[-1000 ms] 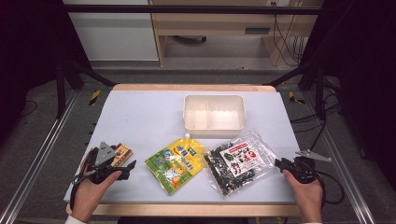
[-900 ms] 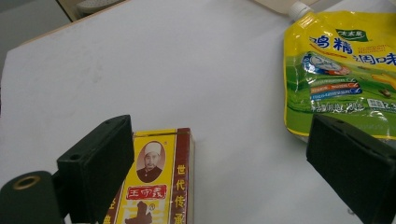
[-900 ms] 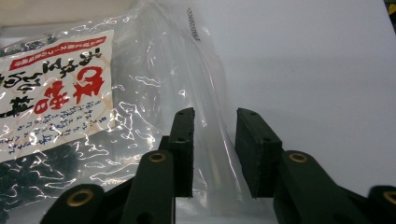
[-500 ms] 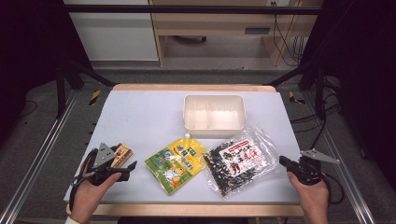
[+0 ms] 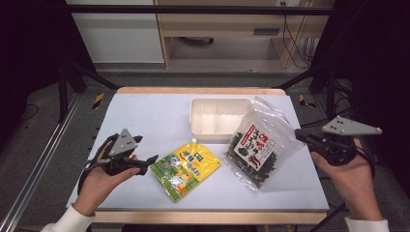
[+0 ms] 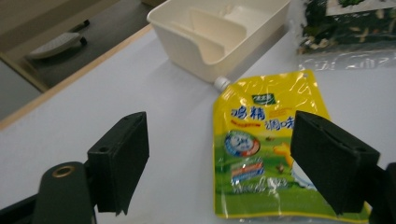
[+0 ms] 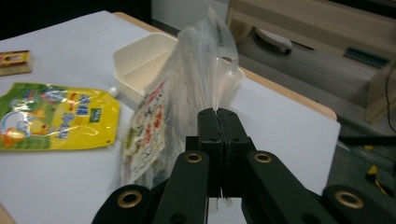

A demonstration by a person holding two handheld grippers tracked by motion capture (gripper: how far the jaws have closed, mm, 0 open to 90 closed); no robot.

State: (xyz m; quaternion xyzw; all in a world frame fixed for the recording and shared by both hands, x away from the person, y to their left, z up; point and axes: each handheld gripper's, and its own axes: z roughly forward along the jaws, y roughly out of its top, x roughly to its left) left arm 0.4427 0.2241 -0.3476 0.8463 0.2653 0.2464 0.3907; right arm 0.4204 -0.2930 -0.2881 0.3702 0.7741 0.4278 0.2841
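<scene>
**A:** so the seaweed bag (image 5: 258,147) is coming up off the table now. A second ago it lay flat at about 4 o'clock from the tray; now its right edge is hoisted, the bottom corner is down on the table, and the clear top leans over the tray's right end. The right gripper (image 5: 300,136) has its jaws pinched tight together on the clear plastic edge of the bag. You can see that best in the right gripper view, with film sticking up from between the black jaws (image 7: 217,122).

**B:** ok, so the grab worked. Where's it headed?

**A:** my guess is the white tray (image 5: 217,118), since it sits at 12 o'clock from the bags and is empty. The bag looks floppy though, so it could swing.

**B:** and the left hand?

**A:** the left gripper (image 5: 147,161) has lifted a bit and hangs at 9 o'clock from the yellow pouch (image 5: 186,167). Its jaws have just been closing some but stand apart, nothing pinched, the pouch lying on the table beyond them (image 6: 268,144).

**B:** can you read any labels?

**A:** the pouch has big Chinese characters, a green strip and a white spout cap (image 6: 221,83). The bag has a white label with red and black script, too small for me to read.
</scene>
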